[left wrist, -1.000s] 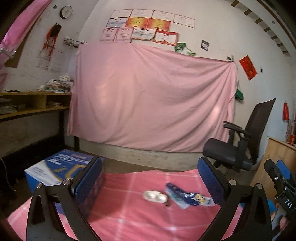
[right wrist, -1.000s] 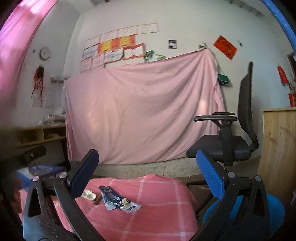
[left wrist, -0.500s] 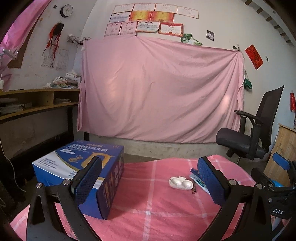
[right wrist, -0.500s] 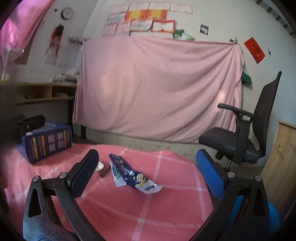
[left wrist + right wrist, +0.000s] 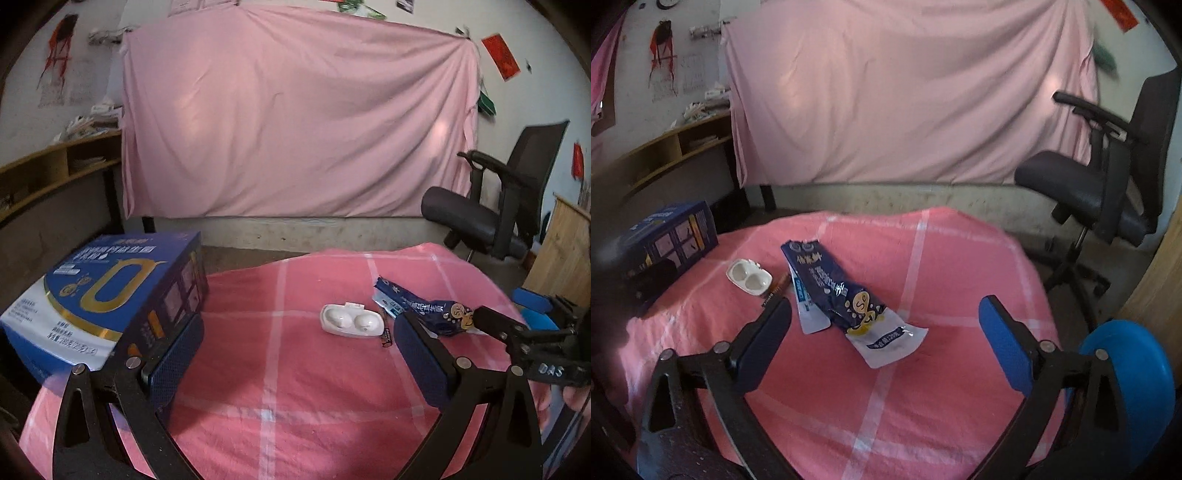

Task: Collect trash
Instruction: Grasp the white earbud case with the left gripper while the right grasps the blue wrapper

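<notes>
Left gripper (image 5: 295,354): we held it low over the tabletop with its jaws wide apart and nothing between them; the pads (image 5: 173,363) were dark blue with a fine dimpled texture.
Right gripper (image 5: 884,341): we held it above the wrappers, jaws spread wide and empty, pads smooth blue on black plastic arms.
Tabletop (image 5: 942,258): it was covered by a soft pink cloth crossed with pale checked lines, slightly wrinkled at the edges.
Dark blue crinkled foil snack wrapper (image 5: 846,291): it lay flat on the cloth, torn open at the far end, its white lower end nearest the right gripper; it carried a yellow cartoon mark.
Small white flat sachet (image 5: 809,314): it lay partly under the blue wrapper's left edge, touching it.
White moulded plastic tray with two round hollows (image 5: 351,321): both hollows looked empty to us; it sat just left of the wrappers.
Thin brown stick-shaped item (image 5: 775,288): it lay between the tray and the wrappers; we could not tell what it was.
Blue and white printed cardboard box (image 5: 107,299): it stood closed at the left side of the tabletop, beside the left gripper's left pad; its contents were hidden from us.
Blue round bin (image 5: 1130,373): it stood beyond the tabletop's right edge, and we could not see inside.
</notes>
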### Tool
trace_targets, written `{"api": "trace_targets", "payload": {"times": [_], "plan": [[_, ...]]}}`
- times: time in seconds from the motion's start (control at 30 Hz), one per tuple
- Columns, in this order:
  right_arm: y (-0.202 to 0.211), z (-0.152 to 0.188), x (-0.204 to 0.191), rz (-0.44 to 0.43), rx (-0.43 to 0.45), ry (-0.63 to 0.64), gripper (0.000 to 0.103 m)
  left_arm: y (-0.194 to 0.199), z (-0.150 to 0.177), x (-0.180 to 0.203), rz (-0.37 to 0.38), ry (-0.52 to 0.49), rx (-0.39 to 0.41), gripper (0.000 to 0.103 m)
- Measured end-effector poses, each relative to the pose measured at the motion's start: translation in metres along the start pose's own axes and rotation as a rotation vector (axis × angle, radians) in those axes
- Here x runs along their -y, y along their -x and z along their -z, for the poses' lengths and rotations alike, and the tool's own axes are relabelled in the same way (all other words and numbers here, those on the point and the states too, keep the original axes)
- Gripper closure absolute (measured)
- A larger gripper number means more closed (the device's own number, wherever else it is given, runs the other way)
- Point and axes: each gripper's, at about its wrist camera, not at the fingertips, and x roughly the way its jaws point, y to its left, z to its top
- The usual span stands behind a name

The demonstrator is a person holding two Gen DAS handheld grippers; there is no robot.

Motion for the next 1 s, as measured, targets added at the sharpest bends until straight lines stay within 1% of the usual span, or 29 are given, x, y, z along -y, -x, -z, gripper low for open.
{"api": "trace_targets", "payload": {"times": [0.07, 0.17, 0.23, 0.27, 0.3, 0.33, 0.37, 0.4, 0.53, 0.63, 0.7, 0.77, 0.9, 0.93, 0.97, 1.0], "plan": [[-0.010, -0.001, 0.003, -0.028, -0.047, -0.014, 0.000, -0.005, -0.002, 0.008, 0.023, -0.035, -0.017, 0.003], [-0.024, 0.000, 0.012, -0.091, -0.121, -0.054, 0.007, -0.013, -0.004, 0.017, 0.021, -0.075, -0.042, 0.007], [-0.027, 0.002, 0.016, -0.114, -0.136, -0.083, 0.018, -0.021, -0.004, 0.021, 0.028, -0.087, -0.062, 0.007], [-0.027, 0.004, 0.021, -0.131, -0.140, -0.105, 0.021, -0.026, -0.004, 0.023, 0.029, -0.095, -0.081, 0.007], [-0.027, 0.005, 0.023, -0.142, -0.145, -0.120, 0.028, -0.032, -0.005, 0.024, 0.033, -0.102, -0.102, 0.008], [-0.026, 0.005, 0.025, -0.149, -0.150, -0.130, 0.031, -0.038, -0.005, 0.026, 0.038, -0.104, -0.114, 0.013], [-0.026, 0.007, 0.026, -0.157, -0.155, -0.140, 0.031, -0.044, -0.005, 0.026, 0.045, -0.105, -0.136, 0.019], [-0.025, 0.008, 0.027, -0.162, -0.156, -0.145, 0.031, -0.051, -0.006, 0.027, 0.054, -0.106, -0.160, 0.021], [-0.022, 0.010, 0.022, -0.156, -0.163, -0.124, 0.035, -0.070, -0.005, 0.029, 0.084, -0.102, -0.233, 0.023], [-0.021, 0.009, 0.021, -0.151, -0.159, -0.116, 0.037, -0.080, -0.007, 0.034, 0.096, -0.115, -0.261, 0.023], [-0.021, 0.009, 0.024, -0.145, -0.155, -0.131, 0.038, -0.088, -0.008, 0.037, 0.103, -0.127, -0.284, 0.028], [-0.021, 0.010, 0.031, -0.140, -0.150, -0.158, 0.039, -0.093, -0.011, 0.036, 0.114, -0.119, -0.295, 0.033], [-0.019, 0.011, 0.042, -0.160, -0.145, -0.215, 0.043, -0.096, -0.015, 0.034, 0.135, -0.103, -0.298, 0.042], [-0.019, 0.012, 0.044, -0.165, -0.147, -0.221, 0.043, -0.096, -0.016, 0.035, 0.144, -0.104, -0.301, 0.048], [-0.019, 0.012, 0.044, -0.168, -0.147, -0.223, 0.043, -0.097, -0.016, 0.036, 0.157, -0.109, -0.303, 0.050], [-0.019, 0.012, 0.044, -0.168, -0.147, -0.223, 0.044, -0.097, -0.017, 0.038, 0.160, -0.115, -0.303, 0.050]]}}
